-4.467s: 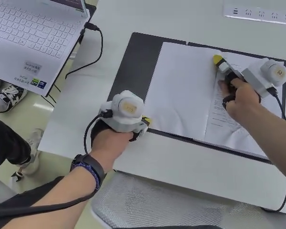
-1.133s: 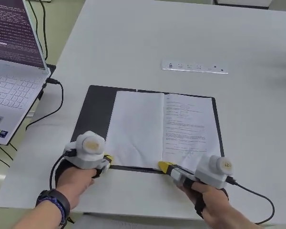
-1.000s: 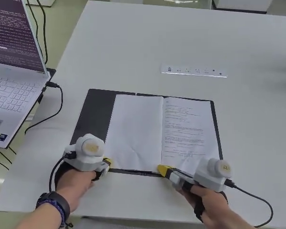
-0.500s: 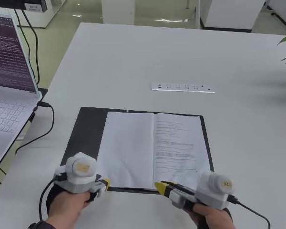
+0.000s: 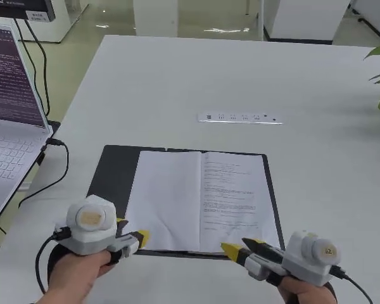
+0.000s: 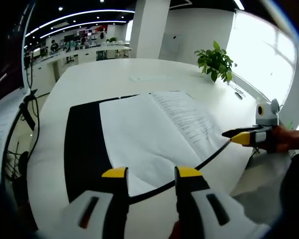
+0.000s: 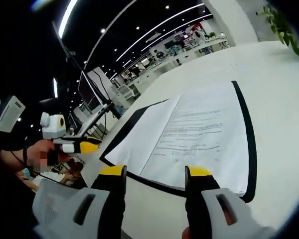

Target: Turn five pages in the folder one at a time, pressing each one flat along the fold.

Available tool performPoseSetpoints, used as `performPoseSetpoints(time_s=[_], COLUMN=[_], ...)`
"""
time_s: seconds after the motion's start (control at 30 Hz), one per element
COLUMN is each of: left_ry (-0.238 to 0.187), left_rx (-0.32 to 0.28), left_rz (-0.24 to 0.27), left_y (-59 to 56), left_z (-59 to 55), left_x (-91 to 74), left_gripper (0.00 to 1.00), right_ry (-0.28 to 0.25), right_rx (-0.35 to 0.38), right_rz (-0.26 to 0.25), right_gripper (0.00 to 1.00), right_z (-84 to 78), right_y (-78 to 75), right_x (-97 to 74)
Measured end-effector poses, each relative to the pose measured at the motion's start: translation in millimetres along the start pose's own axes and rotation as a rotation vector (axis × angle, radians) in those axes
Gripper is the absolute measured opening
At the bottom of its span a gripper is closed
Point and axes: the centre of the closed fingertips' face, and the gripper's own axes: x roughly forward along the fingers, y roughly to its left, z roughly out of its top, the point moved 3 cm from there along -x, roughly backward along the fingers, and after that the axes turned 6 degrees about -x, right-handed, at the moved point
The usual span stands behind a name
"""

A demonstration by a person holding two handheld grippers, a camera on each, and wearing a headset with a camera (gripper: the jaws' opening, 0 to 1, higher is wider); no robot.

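The white left gripper [image 5: 132, 231] with yellow-tipped jaws is hovering at the near left and pointing right, its jaws standing apart and gripping nothing. The person's left hand [image 5: 76, 272] is wrapping its handle from below. The matching right gripper [image 5: 240, 247] is hovering at the near right and pointing left, jaws likewise parted and empty, with the right hand [image 5: 304, 292] gripping it.

The left tool [image 5: 132, 230] and right tool [image 5: 241, 246] share pale grey housings, yellow jaw tips and black cables [image 5: 58, 235].
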Motion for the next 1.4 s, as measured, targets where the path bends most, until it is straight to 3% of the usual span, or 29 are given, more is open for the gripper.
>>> performPoseSetpoints(time_s=[0.17, 0.33, 0.47, 0.67, 0.87, 1.4], left_ry=[-0.034, -0.049, -0.061, -0.087, -0.119, -0.113], left_rx=[0.012, 0.052, 0.050, 0.055, 0.056, 0.040], left_rz=[0.010, 0.030, 0.039, 0.056, 0.055, 0.038], left_y=[-1.8, -2.5, -4.8, -6.8, -9.3, -15.0], left_z=[9.9, 13.1, 14.1, 17.0, 20.4, 10.2], left_x=[-10.8, -18.6, -24.3, -32.0, -42.0, -49.2], left_gripper=[0.36, 0.39, 0.40, 0.42, 0.47, 0.52], right_ry=[-0.017, -0.049, -0.077, -0.069, -0.122, -0.127], right_rx=[-0.038, -0.069, -0.072, -0.110, -0.083, -0.077], right_rz=[-0.032, -0.053, -0.076, -0.090, -0.103, -0.112], right_gripper=[0.51, 0.54, 0.55, 0.55, 0.55, 0.54], right_z=[11.2, 25.8, 32.7, 36.4, 43.4, 42.5], right_y=[-8.4, -13.1, -18.1, -19.1, -21.0, -20.2], right_x=[-18.0, -34.5, -44.5, -52.9, -63.2, -68.2])
